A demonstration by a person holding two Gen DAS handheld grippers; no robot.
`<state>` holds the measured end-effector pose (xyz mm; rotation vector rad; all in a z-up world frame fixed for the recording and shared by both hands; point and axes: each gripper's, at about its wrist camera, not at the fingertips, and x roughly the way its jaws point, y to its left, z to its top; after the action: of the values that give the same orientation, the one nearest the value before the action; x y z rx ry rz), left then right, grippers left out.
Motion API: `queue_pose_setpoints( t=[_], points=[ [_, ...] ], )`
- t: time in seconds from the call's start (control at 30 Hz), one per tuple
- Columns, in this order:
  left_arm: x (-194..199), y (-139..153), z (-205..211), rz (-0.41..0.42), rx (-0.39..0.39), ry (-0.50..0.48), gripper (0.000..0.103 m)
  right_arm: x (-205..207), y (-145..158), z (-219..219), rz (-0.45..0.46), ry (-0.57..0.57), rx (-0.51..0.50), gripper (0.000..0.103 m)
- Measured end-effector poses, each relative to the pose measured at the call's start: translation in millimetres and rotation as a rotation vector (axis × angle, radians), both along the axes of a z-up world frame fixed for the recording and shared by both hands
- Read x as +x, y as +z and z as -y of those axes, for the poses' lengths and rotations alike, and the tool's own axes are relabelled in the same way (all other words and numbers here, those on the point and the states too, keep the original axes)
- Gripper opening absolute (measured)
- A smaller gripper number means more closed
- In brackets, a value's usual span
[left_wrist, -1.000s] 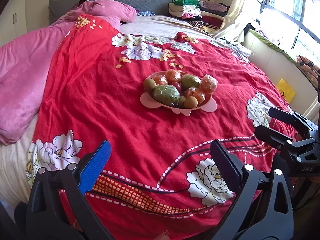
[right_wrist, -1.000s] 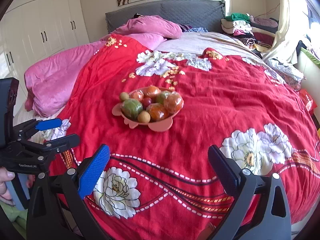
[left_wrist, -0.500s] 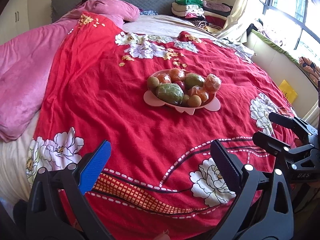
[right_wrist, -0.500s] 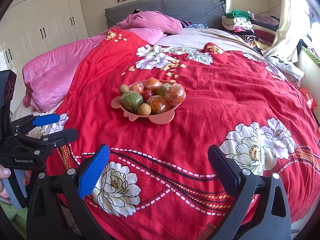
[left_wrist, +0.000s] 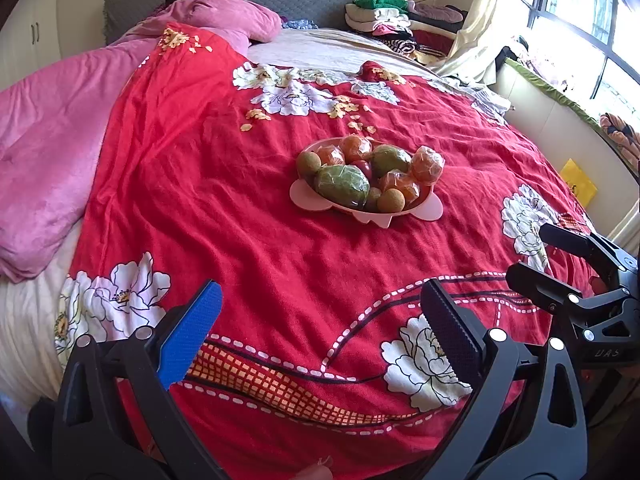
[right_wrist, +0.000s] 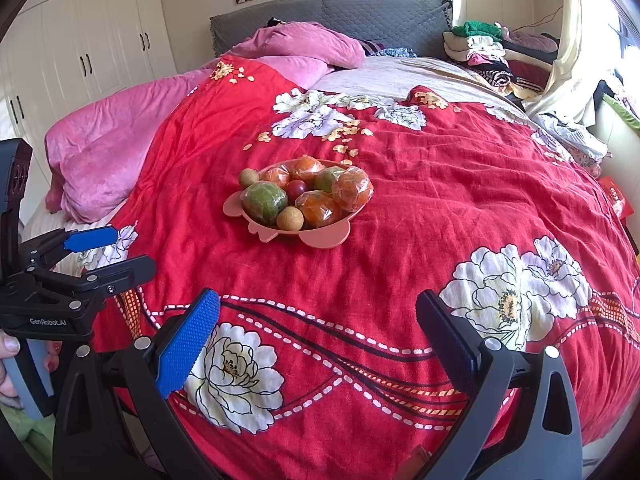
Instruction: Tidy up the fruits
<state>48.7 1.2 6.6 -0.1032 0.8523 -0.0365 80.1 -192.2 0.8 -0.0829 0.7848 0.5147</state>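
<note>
A pink plate (left_wrist: 430, 211) (right_wrist: 320, 238) sits mid-bed on the red flowered quilt, heaped with fruit: wrapped oranges (left_wrist: 427, 164) (right_wrist: 351, 189), wrapped green fruit (left_wrist: 342, 185) (right_wrist: 263, 199), small brown round fruit (left_wrist: 391, 200) (right_wrist: 289, 218) and a dark red one (right_wrist: 296, 188). My left gripper (left_wrist: 320, 316) hovers open over the quilt's near edge, well short of the plate, nothing between its fingers. My right gripper (right_wrist: 316, 320) is open too, equally far back. Each appears in the other's view: the right gripper (left_wrist: 548, 264) at the right edge, the left gripper (right_wrist: 108, 252) at the left edge.
The red quilt (left_wrist: 240, 200) covers most of the bed. A pink blanket (left_wrist: 44, 152) (right_wrist: 132, 120) lies along the left, with a grey headboard (right_wrist: 360, 12) behind. Folded clothes (right_wrist: 488, 52) pile at the far right. White wardrobes (right_wrist: 80, 52) stand left. A hand (right_wrist: 8, 356) holds the left gripper's handle.
Both grippers have drifted forward and slightly closer to the plate; the plate sits a little lower and larger in each view. Both stay open.
</note>
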Motion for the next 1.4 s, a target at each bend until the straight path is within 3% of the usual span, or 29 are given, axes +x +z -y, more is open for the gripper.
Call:
queue_pose_setpoints(
  t=[1.4],
  points=[
    [-0.1, -0.4, 2.2, -0.010, 0.034, 0.012, 0.093, -1.6, 0.0, -5.3, -0.002, 0.002, -0.006, 0.098]
  ],
)
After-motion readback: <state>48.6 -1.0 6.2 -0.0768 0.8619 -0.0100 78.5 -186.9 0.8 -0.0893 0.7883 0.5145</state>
